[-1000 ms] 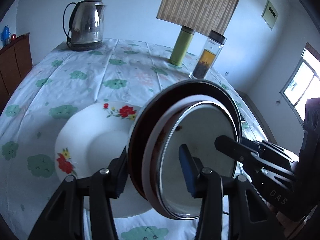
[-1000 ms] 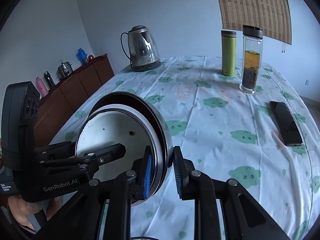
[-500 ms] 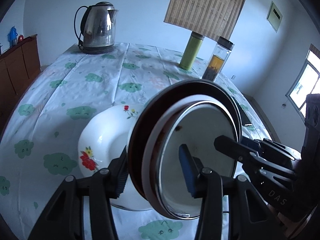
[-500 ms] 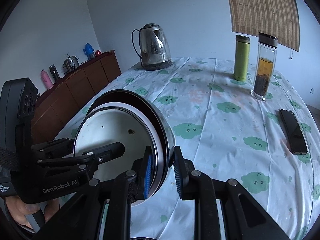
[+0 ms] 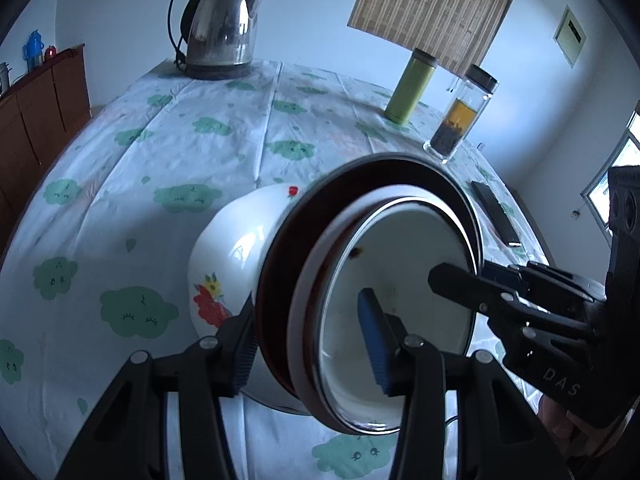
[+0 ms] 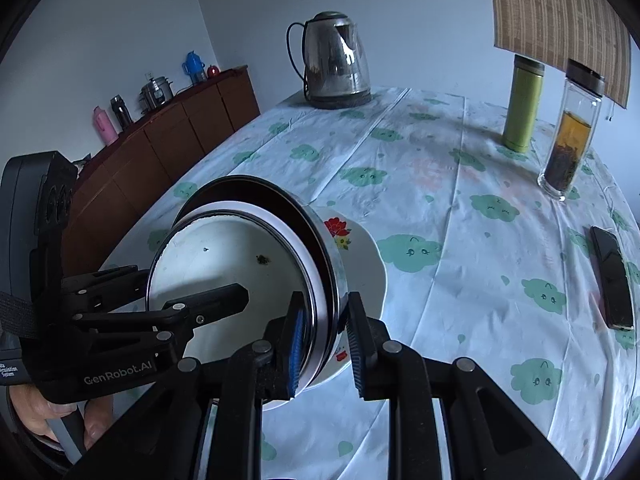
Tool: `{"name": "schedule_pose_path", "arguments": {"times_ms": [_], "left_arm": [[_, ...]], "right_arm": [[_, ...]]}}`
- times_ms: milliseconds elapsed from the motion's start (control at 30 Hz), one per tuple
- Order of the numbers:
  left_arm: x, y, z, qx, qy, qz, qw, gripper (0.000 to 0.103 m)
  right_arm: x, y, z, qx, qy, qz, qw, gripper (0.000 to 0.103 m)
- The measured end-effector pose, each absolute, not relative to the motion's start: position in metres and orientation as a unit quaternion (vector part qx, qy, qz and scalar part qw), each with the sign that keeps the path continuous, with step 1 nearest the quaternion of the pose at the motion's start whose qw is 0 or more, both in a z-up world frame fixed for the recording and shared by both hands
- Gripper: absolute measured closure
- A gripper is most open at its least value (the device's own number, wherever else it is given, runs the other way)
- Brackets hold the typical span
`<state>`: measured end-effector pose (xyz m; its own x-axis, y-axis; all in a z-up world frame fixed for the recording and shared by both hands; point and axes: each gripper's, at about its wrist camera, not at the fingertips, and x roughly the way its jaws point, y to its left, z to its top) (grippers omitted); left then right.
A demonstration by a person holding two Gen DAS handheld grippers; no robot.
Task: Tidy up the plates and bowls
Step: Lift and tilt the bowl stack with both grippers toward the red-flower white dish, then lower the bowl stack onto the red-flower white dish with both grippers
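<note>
Left fingers: the left gripper (image 5: 308, 344) is clamped across the rim of a nested stack, one finger (image 5: 242, 344) on the outer wall, the blue-padded one (image 5: 374, 340) inside the bowl.
Right fingers: the right gripper (image 6: 324, 340) pinches the opposite rim of the same stack, blue pad inside, the other finger on the steel wall.
Held stack: a steel-walled bowl (image 6: 334, 264) with a white enamel-looking bowl (image 5: 400, 280) nested in it, tilted on edge and lifted clear of the tabletop (image 5: 160, 152), between both pairs of fingers.
Beyond the fingers: a white flowered plate (image 5: 228, 256) lies just behind and below the stack; whether they touch, I cannot tell.
Handling: I judge the stack stiff, fairly light, and slippery at its smooth rims; the inner bowl could slide out while tilted. The plate looks ceramic and chippable. The rim is the only real hold, taken at opposite sides as now.
Farther out: a kettle (image 6: 336, 60), a green flask (image 6: 522, 104), a tea bottle (image 6: 570, 132) and a phone (image 6: 612, 276) stand well past the fingers.
Writing: "GenRobot.AI" on the left gripper's body; "DAS" on the right's; nothing legible on the dishes.
</note>
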<state>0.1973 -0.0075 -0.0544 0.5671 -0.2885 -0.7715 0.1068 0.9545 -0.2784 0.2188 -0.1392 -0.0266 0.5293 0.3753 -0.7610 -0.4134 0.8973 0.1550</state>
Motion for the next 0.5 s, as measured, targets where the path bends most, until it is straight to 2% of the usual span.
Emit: {"name": "schedule_pose_path", "arguments": {"times_ms": [233, 500], "left_arm": [[0.205, 0.002, -0.067, -0.118, 0.472, -0.118, 0.866, 0.057], [0.218, 0.010, -0.076, -0.137, 0.478, -0.128, 0.858, 0.056]], "right_arm": [[0.240, -0.131, -0.036, -0.032, 0.464, 0.238, 0.853, 0.081], [0.251, -0.124, -0.031, -0.034, 0.459, 0.240, 0.854, 0.081]]}}
